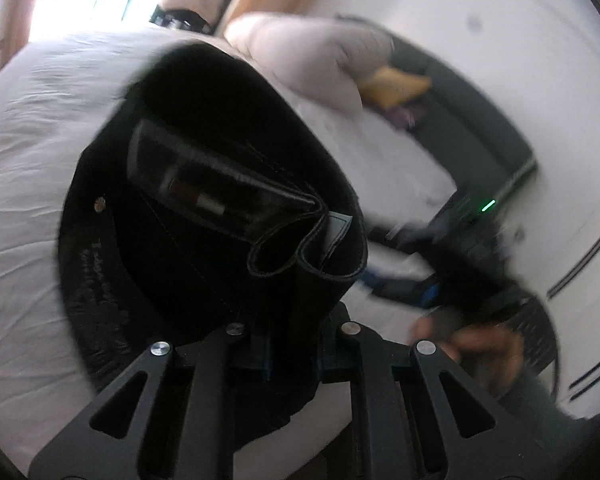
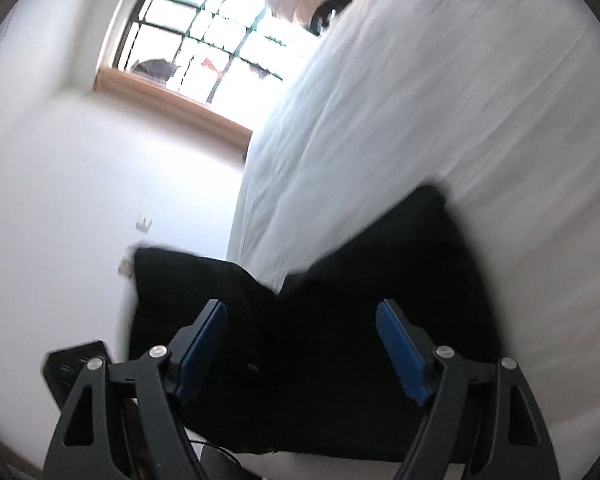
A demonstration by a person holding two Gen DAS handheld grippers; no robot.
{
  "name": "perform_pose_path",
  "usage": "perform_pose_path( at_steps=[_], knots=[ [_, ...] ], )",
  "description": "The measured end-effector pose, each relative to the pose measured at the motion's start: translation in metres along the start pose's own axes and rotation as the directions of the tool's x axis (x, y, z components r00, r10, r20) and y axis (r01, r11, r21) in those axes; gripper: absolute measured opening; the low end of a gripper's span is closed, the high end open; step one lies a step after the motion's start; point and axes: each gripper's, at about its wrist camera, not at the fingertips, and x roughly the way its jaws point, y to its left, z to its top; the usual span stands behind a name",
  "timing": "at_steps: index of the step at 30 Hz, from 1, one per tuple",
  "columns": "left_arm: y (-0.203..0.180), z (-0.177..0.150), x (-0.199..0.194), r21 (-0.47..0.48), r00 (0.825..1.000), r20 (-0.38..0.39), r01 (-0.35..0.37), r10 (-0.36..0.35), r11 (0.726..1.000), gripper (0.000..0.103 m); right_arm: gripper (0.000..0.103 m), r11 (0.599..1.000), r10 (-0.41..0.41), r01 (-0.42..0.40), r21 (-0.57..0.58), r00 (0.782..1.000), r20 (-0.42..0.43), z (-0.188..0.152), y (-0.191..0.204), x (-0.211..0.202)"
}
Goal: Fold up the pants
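The left gripper (image 1: 290, 344) has its jaws drawn together on a bunch of the black pants (image 1: 204, 184); the fabric climbs straight out of the pinch and fills the middle of that gripper's view, lifted off the white bed sheet (image 1: 24, 184). The waistband faces the camera with a belt loop curling open, a small metal button at the left edge and a patch label sewn inside. There is pale printing on the inner lining lower left, but it is too smeared to read, and the label's lettering cannot be made out either.

The right gripper (image 2: 300, 340) holds its blue pads (image 2: 400, 344) wide apart. More of the black pants (image 2: 340, 340) lie ahead of and below them, draped over the edge of the bed; the cloth sits behind the gap, and neither pad presses on it.

To the right, in the left gripper's view, a hand (image 1: 472, 344) grips the other black tool, blurred. Beyond the pants a beige pillow (image 1: 312, 60) rests on the bed, with a yellow cushion (image 1: 392, 84) just beside it against a dark piece of furniture (image 1: 472, 120). From the right gripper's view, a barred window (image 2: 204, 36) with a wooden sill shows beyond the mattress.
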Motion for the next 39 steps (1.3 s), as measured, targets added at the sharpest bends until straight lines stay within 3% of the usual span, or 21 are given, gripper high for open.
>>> perform_pose_path(
  at_steps=[4,8,10,11,12,14,18,22,25,28,29,33,34,35,36,39],
  knots=[
    [-0.010,-0.004,0.059,0.034,0.997,-0.081,-0.004,0.007,0.999,0.014,0.080,0.999,-0.040,0.036,0.039,0.996,0.086,0.013,-0.026,-0.041],
    [0.020,-0.024,0.121,-0.002,0.964,-0.257,-0.068,0.065,0.998,0.020,0.080,0.993,-0.084,0.074,0.092,0.991,0.109,0.017,-0.050,-0.057],
    [0.023,-0.028,0.115,-0.034,0.972,-0.232,-0.052,0.042,0.998,0.022,0.080,0.994,-0.093,0.086,0.074,0.991,0.101,0.017,-0.049,-0.057],
    [0.020,-0.034,0.104,-0.042,0.974,-0.224,-0.040,0.030,0.998,0.030,0.080,0.995,-0.090,0.084,0.061,0.991,0.097,0.017,-0.046,-0.055],
    [0.016,-0.036,0.093,-0.045,0.977,-0.213,-0.014,0.004,0.999,0.047,0.080,0.995,-0.085,0.081,0.051,0.992,0.089,0.018,-0.046,-0.052],
    [0.005,-0.035,0.072,-0.042,0.987,-0.153,0.049,-0.055,0.998,0.067,0.080,0.996,-0.088,0.086,0.037,0.994,0.066,0.024,-0.042,-0.042],
    [-0.005,-0.043,0.033,-0.053,0.976,-0.130,0.170,-0.176,0.984,0.067,0.080,0.998,-0.061,0.062,-0.026,0.998,0.034,0.037,-0.012,-0.024],
    [0.011,-0.050,-0.012,-0.048,0.995,-0.021,0.097,-0.099,0.994,0.067,0.080,0.991,-0.022,0.015,-0.131,0.999,-0.048,0.045,0.029,0.008],
    [0.042,-0.040,-0.031,-0.137,0.999,0.033,0.045,-0.041,0.990,0.067,0.080,0.983,0.000,-0.024,-0.179,0.991,-0.131,0.040,0.045,0.038],
    [0.083,-0.048,-0.046,-0.228,0.998,0.046,-0.030,0.042,0.973,0.067,0.080,0.988,-0.007,-0.019,-0.153,0.986,-0.165,0.038,0.036,0.063],
    [0.094,-0.048,-0.052,-0.250,0.997,0.051,-0.041,0.055,0.967,0.067,0.080,0.990,-0.016,-0.008,-0.137,0.985,-0.170,0.037,0.029,0.069],
    [0.135,-0.031,-0.037,-0.330,0.996,0.004,-0.078,0.084,0.941,0.067,0.077,0.977,-0.209,0.200,-0.066,0.962,-0.177,0.029,-0.033,0.085],
    [0.135,-0.037,-0.034,-0.345,0.997,0.007,-0.075,0.082,0.936,0.067,0.063,0.979,-0.203,0.203,-0.020,0.963,-0.177,0.028,-0.048,0.079],
    [0.138,-0.039,-0.036,-0.353,0.995,0.013,-0.086,0.097,0.932,0.067,0.063,0.983,-0.181,0.183,0.001,0.970,-0.164,0.028,-0.051,0.071],
    [0.138,-0.040,-0.030,-0.350,0.994,0.021,-0.092,0.106,0.932,0.067,0.064,0.982,-0.184,0.187,0.004,0.971,-0.155,0.027,-0.051,0.062],
    [0.146,-0.039,-0.020,-0.353,0.993,0.000,-0.112,0.119,0.929,0.067,0.078,0.950,-0.305,0.297,-0.097,0.949,-0.080,0.028,-0.036,0.031]
  ],
)
